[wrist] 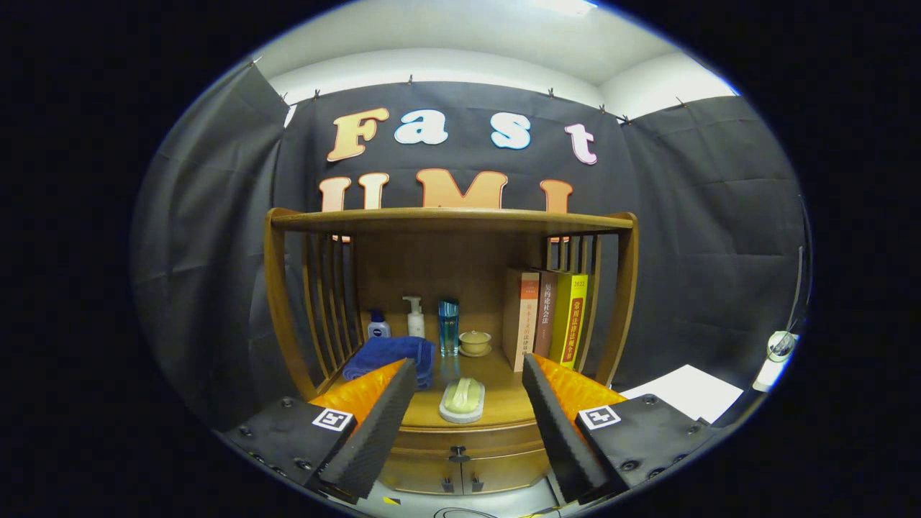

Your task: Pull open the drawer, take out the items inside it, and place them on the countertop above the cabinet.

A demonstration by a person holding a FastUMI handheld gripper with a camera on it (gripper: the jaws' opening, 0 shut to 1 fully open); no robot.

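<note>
blue towel (391,357); yellow book (570,316); brown wooden cabinet (460,417)

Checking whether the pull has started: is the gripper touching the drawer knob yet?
Apart. In the gripper view the gripper is open, and the drawer knob sits beyond its fingers on the closed drawer front, with bare wood showing around it.

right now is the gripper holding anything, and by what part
Nothing is held. The gripper is open, its fingers spread apart in front of the cabinet, with the shut drawer's knob between them, untouched.
</note>
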